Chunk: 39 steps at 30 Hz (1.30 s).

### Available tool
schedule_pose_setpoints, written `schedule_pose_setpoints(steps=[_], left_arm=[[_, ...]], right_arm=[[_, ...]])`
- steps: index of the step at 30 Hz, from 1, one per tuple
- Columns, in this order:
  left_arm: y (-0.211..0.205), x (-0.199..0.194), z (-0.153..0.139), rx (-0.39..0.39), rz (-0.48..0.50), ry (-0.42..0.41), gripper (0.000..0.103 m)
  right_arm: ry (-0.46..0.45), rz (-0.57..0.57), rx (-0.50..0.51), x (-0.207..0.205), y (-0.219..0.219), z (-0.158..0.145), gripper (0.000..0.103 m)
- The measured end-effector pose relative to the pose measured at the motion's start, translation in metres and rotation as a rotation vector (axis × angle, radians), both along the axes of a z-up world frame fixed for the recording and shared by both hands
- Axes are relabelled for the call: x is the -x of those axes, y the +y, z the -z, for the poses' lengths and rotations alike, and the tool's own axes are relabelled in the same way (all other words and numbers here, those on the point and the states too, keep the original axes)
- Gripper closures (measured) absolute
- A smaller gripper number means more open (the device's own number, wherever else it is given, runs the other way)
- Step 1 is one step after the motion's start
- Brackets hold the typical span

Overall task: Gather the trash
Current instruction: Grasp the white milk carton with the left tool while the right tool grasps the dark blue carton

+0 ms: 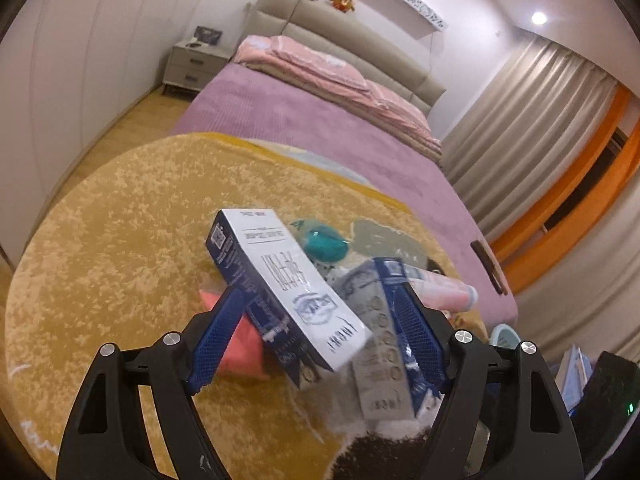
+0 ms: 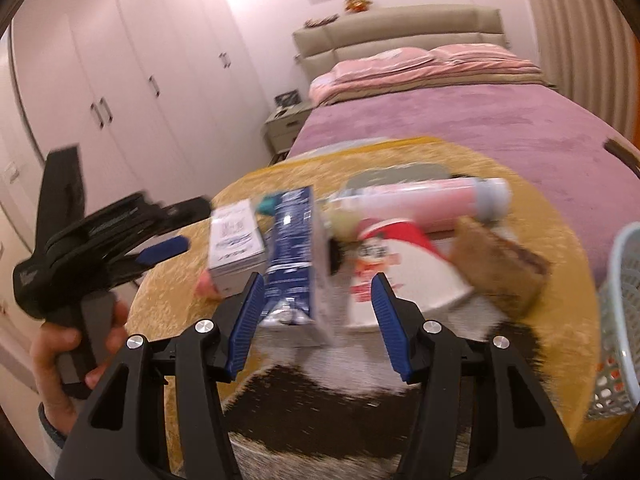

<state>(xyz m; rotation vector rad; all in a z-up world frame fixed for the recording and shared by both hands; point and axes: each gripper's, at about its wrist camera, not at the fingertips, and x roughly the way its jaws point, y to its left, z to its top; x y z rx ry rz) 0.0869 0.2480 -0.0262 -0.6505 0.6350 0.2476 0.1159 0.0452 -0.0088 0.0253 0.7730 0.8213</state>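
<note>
A heap of trash lies on the round yellow rug (image 1: 100, 220). My left gripper (image 1: 319, 292) is open over it, its pads on either side of a white and blue carton (image 1: 280, 276) that lies tilted; its left pad is close against the carton, its right pad apart. A second grey and blue carton (image 1: 380, 332), a teal wad (image 1: 324, 244) and a pink tube (image 1: 444, 296) lie beside it. My right gripper (image 2: 318, 280) is open around the blurred blue carton (image 2: 296, 260), which lies nearer its left pad. A paper cup (image 2: 384, 264) and a brown piece (image 2: 500, 268) lie to the right.
A light blue basket (image 2: 620, 320) stands at the right edge of the rug. A black and white hide rug (image 2: 320, 400) lies just below the grippers. The purple bed (image 1: 320, 132) is behind, wardrobes (image 2: 120, 80) to the left. A hand (image 2: 60, 352) holds my left gripper (image 2: 188, 226).
</note>
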Motion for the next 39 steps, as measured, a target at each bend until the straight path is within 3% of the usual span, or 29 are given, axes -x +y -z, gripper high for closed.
schedule_pose_setpoints(steps=[8, 10, 16, 19, 23, 25, 28, 31, 34, 39], left_arm=[[0.006, -0.031, 0.019, -0.034, 0.006, 0.109, 0.023], [0.007, -0.038, 0.023, -0.036, -0.002, 0.135, 0.02], [0.002, -0.049, 0.027, -0.115, -0.012, 0.195, 0.019], [-0.005, -0.056, 0.03, -0.177, -0.009, 0.244, 0.018], [-0.021, -0.065, 0.033, -0.32, 0.002, 0.321, 0.018], [-0.026, -0.063, 0.031, -0.363, 0.001, 0.333, 0.028], [-0.026, -0.052, 0.024, -0.365, 0.005, 0.315, 0.042], [-0.024, -0.04, 0.016, -0.336, 0.022, 0.287, 0.051], [-0.024, -0.021, 0.011, -0.27, 0.051, 0.223, 0.052], [-0.034, 0.016, 0.002, -0.232, 0.098, 0.144, 0.052]], right_arm=[[0.04, -0.019, 0.093, -0.01, 0.034, 0.022, 0.052], [0.07, -0.036, 0.089, -0.014, 0.035, 0.028, 0.068], [0.117, -0.021, 0.039, -0.01, 0.009, 0.029, 0.069], [0.133, -0.012, 0.02, -0.005, -0.006, 0.029, 0.069], [0.134, -0.017, 0.021, -0.001, -0.011, 0.029, 0.069], [0.127, -0.019, 0.023, 0.002, -0.014, 0.028, 0.069], [0.114, -0.02, 0.024, 0.006, -0.017, 0.024, 0.069], [0.11, -0.028, 0.024, 0.012, -0.021, 0.019, 0.069], [0.099, -0.046, 0.032, 0.018, -0.024, 0.014, 0.069], [0.071, -0.071, 0.086, 0.037, -0.029, 0.012, 0.069]])
